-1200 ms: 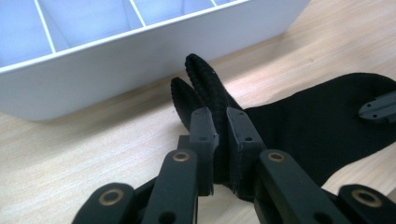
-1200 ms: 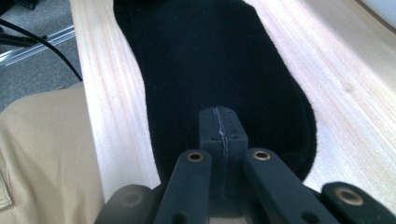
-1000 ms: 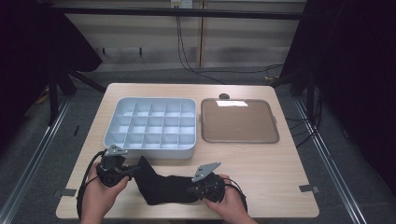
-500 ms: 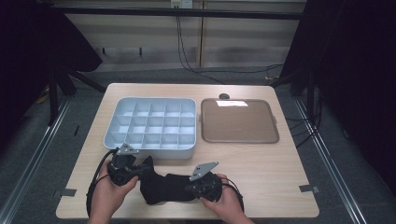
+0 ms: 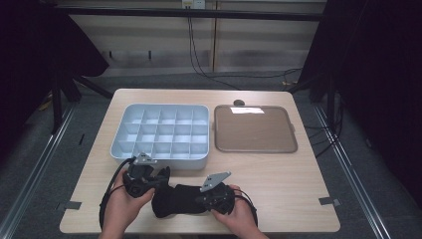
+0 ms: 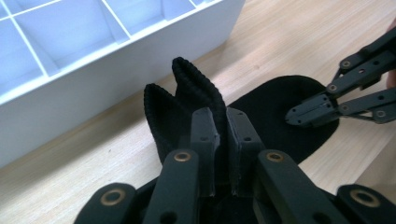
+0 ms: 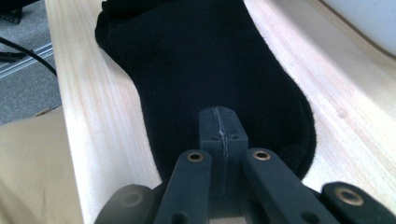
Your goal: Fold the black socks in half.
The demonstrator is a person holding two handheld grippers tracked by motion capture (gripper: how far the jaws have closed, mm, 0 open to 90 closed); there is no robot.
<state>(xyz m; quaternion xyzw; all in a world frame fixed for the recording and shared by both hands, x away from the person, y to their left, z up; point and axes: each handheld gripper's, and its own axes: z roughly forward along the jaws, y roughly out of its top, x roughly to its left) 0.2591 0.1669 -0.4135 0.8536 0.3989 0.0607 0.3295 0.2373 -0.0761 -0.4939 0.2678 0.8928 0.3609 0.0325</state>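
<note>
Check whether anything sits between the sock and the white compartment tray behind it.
Nothing visible does. The black sock lies on bare table just in front of the tray, with the left gripper shut on its cuff and the right gripper closed over its toe end.

The sock is matt black knitted cloth, ribbed at its cuff. The table is pale, smooth wood with visible grain. The divided tray looks like smooth, faintly glossy plastic.
</note>
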